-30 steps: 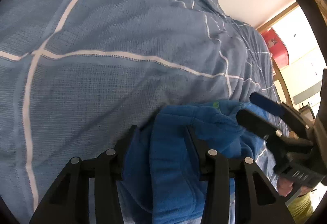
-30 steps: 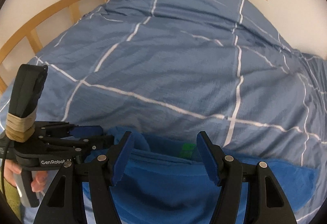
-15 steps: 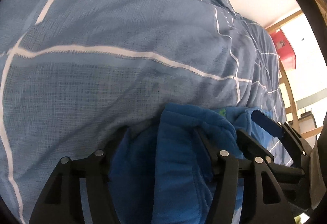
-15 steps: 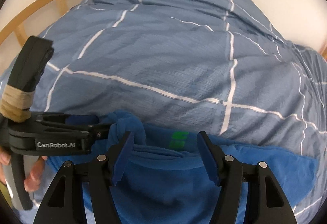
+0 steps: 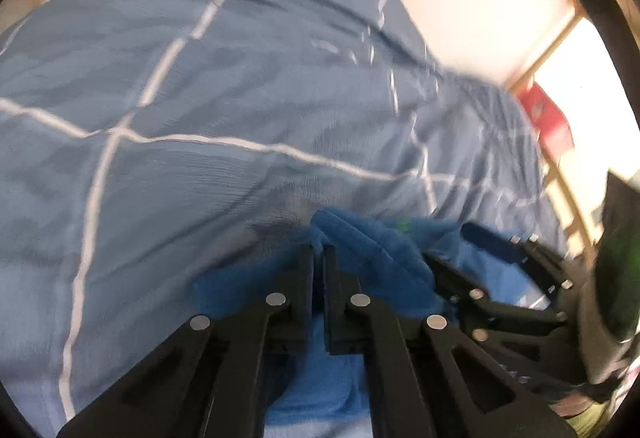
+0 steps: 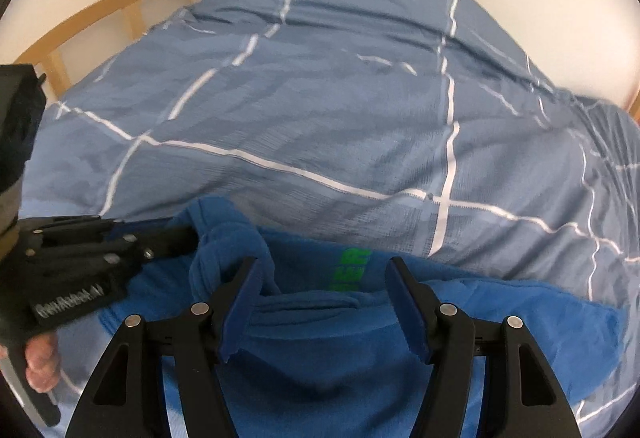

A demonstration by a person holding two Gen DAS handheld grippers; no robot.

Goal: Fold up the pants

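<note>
Our left hand-held gripper (image 5: 318, 254) has just closed, pinching the pants (image 6: 360, 338) at their near left edge, while our right hand-held gripper (image 6: 324, 290) stands spread over the waistband beside it.

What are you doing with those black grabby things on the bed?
A person is folding a pair of blue pants on a bed with a blue checked blanket, holding a black tool in each hand. The left tool has just been closing and is shut on a bunched fold at one edge of the pants. The right tool is open, its blue pads either side of the fabric near the green label, not pinching it yet.
</note>
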